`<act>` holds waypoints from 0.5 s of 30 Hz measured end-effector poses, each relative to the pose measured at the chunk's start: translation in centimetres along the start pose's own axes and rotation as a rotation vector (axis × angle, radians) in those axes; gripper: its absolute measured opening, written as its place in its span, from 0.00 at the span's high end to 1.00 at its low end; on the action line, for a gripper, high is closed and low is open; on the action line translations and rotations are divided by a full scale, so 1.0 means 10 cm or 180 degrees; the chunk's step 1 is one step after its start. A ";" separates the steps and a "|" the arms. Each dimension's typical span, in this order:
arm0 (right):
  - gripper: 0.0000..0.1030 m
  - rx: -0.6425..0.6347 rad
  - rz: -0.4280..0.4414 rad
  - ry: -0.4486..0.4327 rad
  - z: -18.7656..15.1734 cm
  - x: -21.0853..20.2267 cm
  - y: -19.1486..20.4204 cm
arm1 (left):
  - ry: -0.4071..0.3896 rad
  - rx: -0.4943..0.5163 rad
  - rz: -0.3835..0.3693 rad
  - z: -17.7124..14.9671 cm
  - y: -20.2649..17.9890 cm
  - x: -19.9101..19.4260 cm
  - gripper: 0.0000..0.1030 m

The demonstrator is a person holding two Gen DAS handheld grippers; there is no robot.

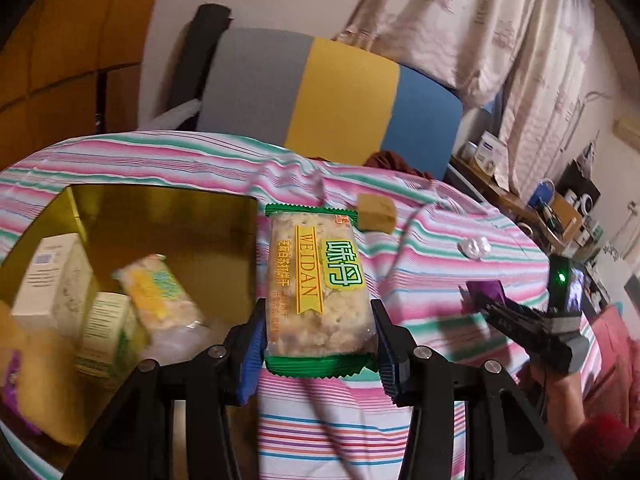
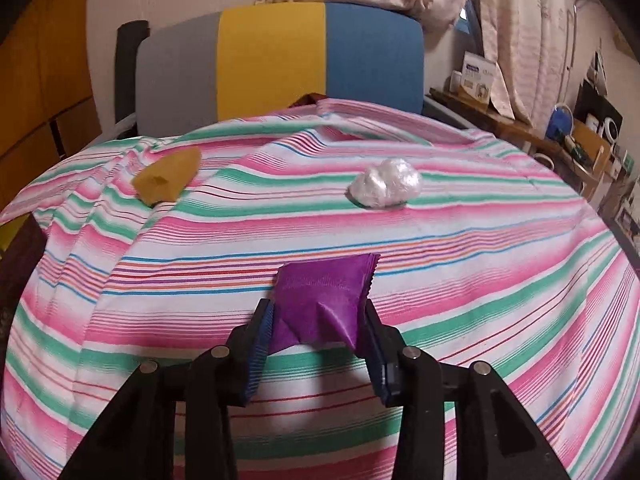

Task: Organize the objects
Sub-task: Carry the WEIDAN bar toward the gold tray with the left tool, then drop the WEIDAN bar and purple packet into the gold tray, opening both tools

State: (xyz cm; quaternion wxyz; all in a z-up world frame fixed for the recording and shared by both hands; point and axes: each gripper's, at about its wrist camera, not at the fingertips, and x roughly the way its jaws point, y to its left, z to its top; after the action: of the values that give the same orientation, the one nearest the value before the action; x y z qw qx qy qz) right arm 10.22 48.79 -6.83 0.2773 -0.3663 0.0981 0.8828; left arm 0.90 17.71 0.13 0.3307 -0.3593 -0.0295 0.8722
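left gripper (image 1: 318, 346): we're clamped on the cracker pack (image 1: 318, 286), gold box (image 1: 160, 208) sits at 9 o'clock, drop's next
right gripper (image 2: 318, 332): pinching the purple packet (image 2: 324, 300)

The right hand-held gripper (image 2: 318, 330) pinches a purple packet (image 2: 322, 302) above the striped cloth (image 2: 480, 264); a plastic wad (image 2: 386, 188) and yellow block (image 2: 168, 180) lie beyond.

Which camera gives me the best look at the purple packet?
Right wrist view: the purple packet fills the centre, pinched in the right gripper. Left wrist view shows only a small, blurry purple corner at the far right.
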 end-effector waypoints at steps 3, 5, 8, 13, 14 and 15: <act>0.59 -0.0066 0.0118 -0.0081 -0.01 -0.14 0.18 | -0.0055 -0.0100 0.0113 0.07 0.19 -0.06 0.53; 0.59 -0.0108 0.0236 -0.0138 -0.02 -0.25 0.34 | -0.0068 -0.0191 0.0202 0.11 0.33 -0.07 0.53; 0.59 -0.0072 0.0463 -0.0207 -0.02 -0.40 0.56 | -0.0023 -0.0339 0.0322 0.18 0.57 -0.05 0.53; 0.59 0.0031 0.0817 -0.0228 -0.02 -0.59 0.89 | 0.0075 -0.0529 0.0551 0.28 0.97 0.03 0.53; 0.59 0.0045 0.0894 -0.0233 -0.02 -0.63 0.95 | 0.0088 -0.0579 0.0576 0.30 1.04 0.05 0.53; 0.59 0.0048 0.0955 -0.0237 -0.02 -0.66 1.01 | 0.0130 -0.0628 0.0602 0.32 1.13 0.07 0.53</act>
State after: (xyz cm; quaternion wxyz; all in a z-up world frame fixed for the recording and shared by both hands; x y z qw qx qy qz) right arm 8.48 37.60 -2.62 0.1484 -0.3124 0.1481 0.9265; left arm -7.88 9.91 -1.19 0.2106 -0.4089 -0.0744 0.8848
